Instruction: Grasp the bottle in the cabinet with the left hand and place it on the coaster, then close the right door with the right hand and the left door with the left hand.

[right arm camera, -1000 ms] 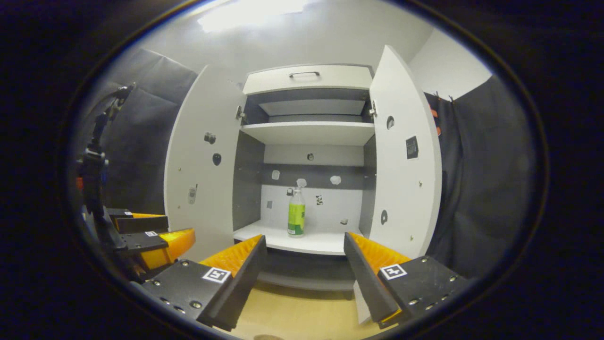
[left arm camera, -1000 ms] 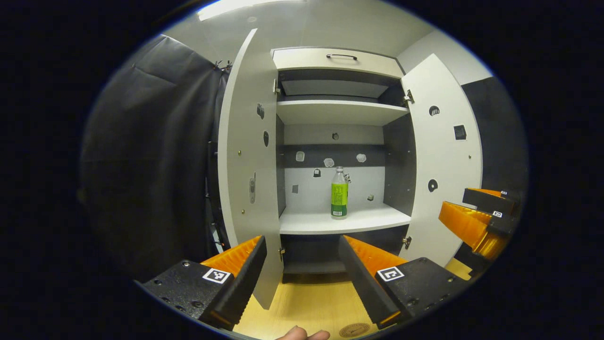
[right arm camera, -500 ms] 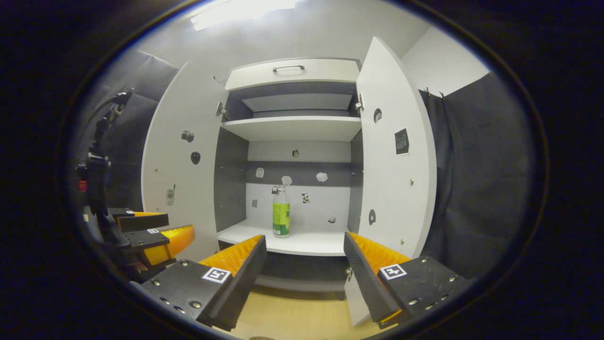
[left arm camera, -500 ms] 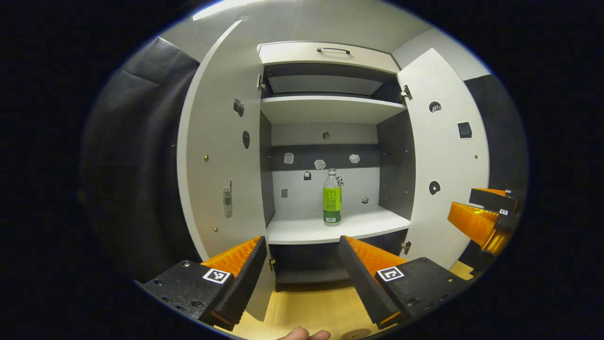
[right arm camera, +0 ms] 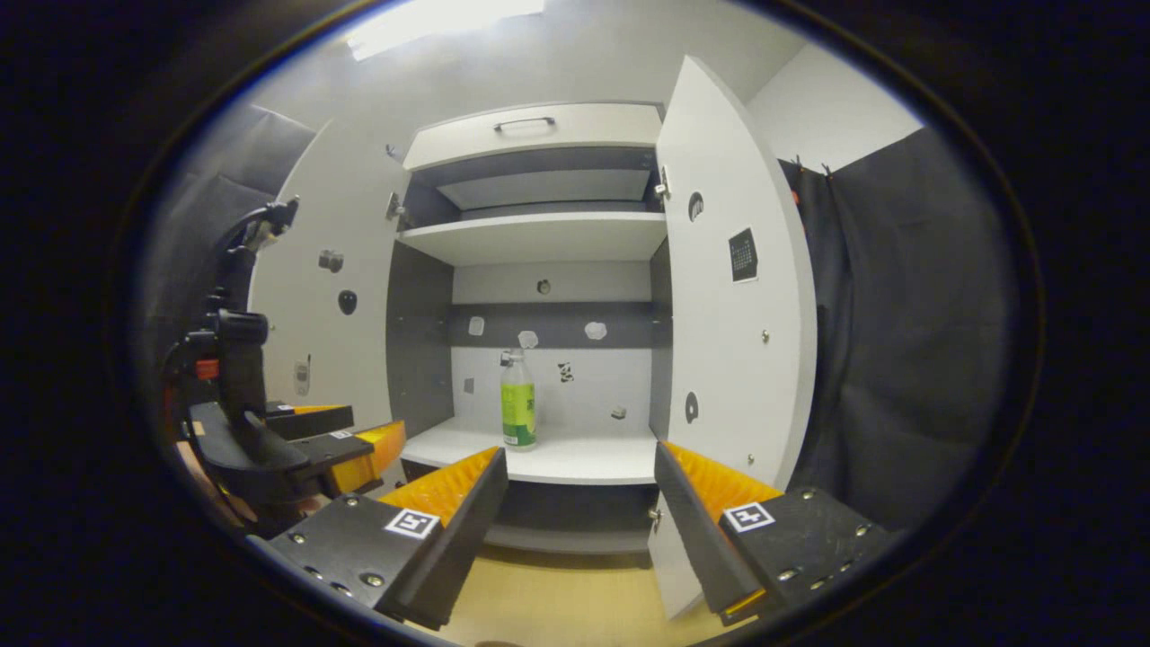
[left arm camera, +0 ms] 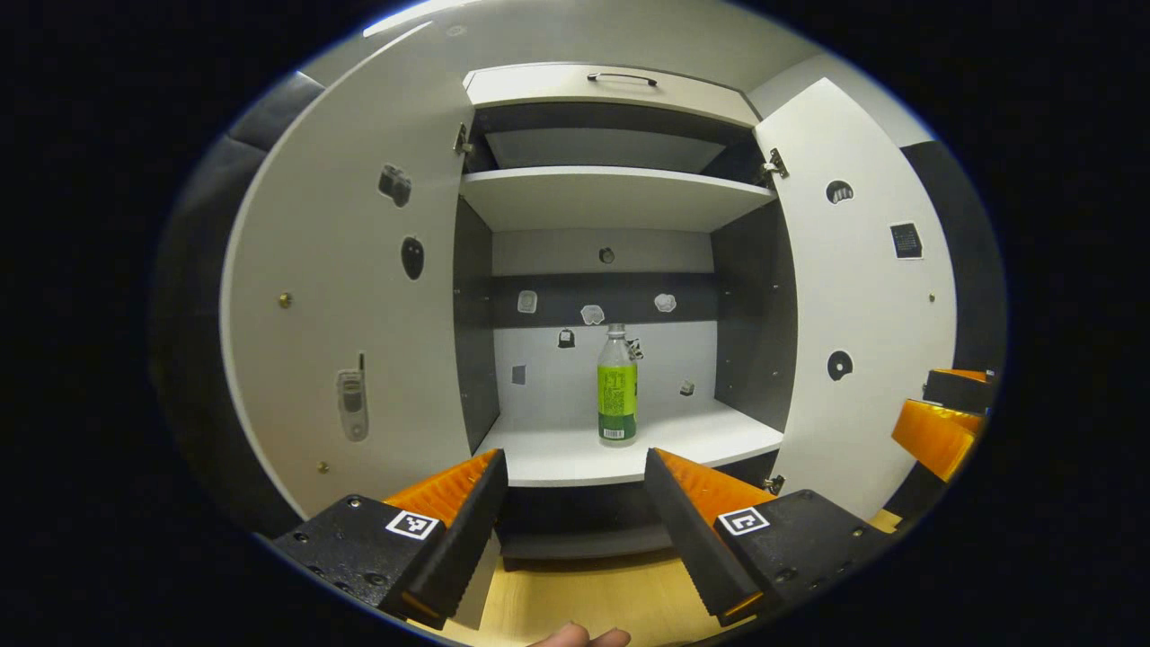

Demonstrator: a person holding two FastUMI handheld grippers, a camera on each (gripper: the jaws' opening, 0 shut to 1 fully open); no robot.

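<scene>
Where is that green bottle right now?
The bottle stands upright on the cabinet's lower shelf, near the back wall, between the two open doors. In the left gripper view it sits ahead of the open left claw.

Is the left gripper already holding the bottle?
No, the left gripper is open and held short of the cabinet, while the bottle stands upright and untouched on the shelf.

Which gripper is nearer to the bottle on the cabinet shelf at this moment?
Left, by a small margin. The left gripper points almost straight at the bottle, open, short of the shelf. The right gripper hangs farther right, also open, with the bottle left of its aim.
</scene>
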